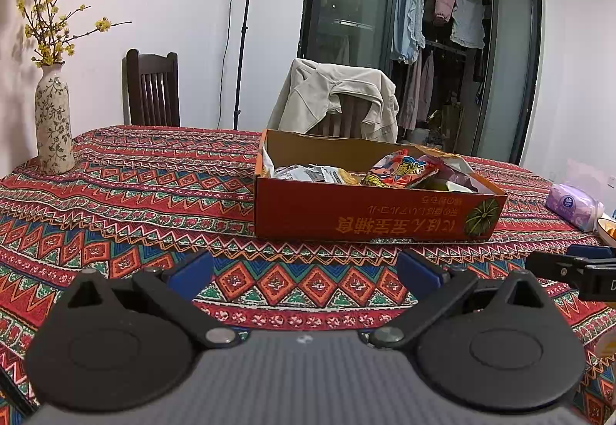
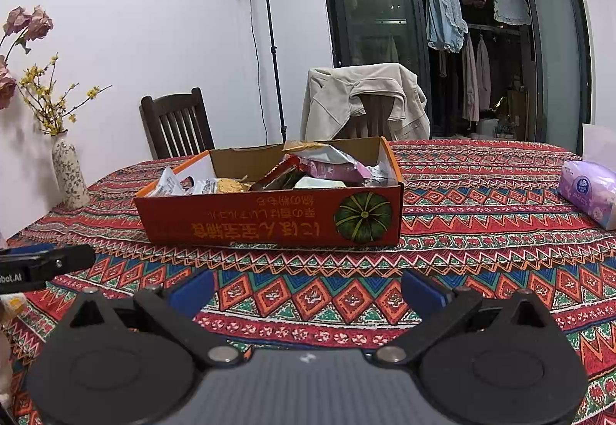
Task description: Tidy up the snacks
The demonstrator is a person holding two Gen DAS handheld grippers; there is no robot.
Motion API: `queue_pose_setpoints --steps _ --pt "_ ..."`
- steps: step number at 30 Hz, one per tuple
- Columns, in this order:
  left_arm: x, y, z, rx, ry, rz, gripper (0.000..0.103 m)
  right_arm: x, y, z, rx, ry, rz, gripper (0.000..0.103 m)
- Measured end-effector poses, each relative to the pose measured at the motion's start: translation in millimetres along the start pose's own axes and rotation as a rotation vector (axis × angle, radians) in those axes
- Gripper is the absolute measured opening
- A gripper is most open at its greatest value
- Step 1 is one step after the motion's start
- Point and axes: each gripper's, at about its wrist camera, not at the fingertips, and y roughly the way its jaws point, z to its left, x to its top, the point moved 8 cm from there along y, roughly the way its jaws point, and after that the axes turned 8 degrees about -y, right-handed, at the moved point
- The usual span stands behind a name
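Observation:
A red cardboard box [image 1: 369,217] [image 2: 269,217] with a pumpkin picture on its front stands on the patterned tablecloth. Several snack packets lie inside it: a silver one [image 1: 308,173] at the left, a colourful red one [image 1: 404,169], and a pink foil one [image 2: 331,165]. My left gripper [image 1: 304,271] hovers open in front of the box, nothing between its blue pads. My right gripper [image 2: 308,288] is also open and empty, a little in front of the box. Each gripper's tip shows at the edge of the other's view.
A flowered vase [image 1: 54,121] [image 2: 69,174] stands at the table's far left. A purple tissue pack [image 1: 573,205] [image 2: 589,190] lies at the right. Two chairs [image 1: 152,90] stand behind the table, one draped with a beige jacket [image 1: 338,97]. A lamp stand [image 2: 269,40] stands beyond.

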Motion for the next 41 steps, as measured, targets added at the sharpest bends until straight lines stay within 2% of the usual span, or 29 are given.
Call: queue_pose_setpoints --steps 33,41 --pt "-2.6 0.4 -7.1 -0.034 0.014 0.013 0.103 -0.4 -0.4 4.7 0.008 -0.005 0.002 0.103" --pt "-1.1 -3.3 -7.9 -0.037 0.015 -0.011 0.103 -1.4 -0.3 3.9 0.007 -0.003 0.005 0.103"
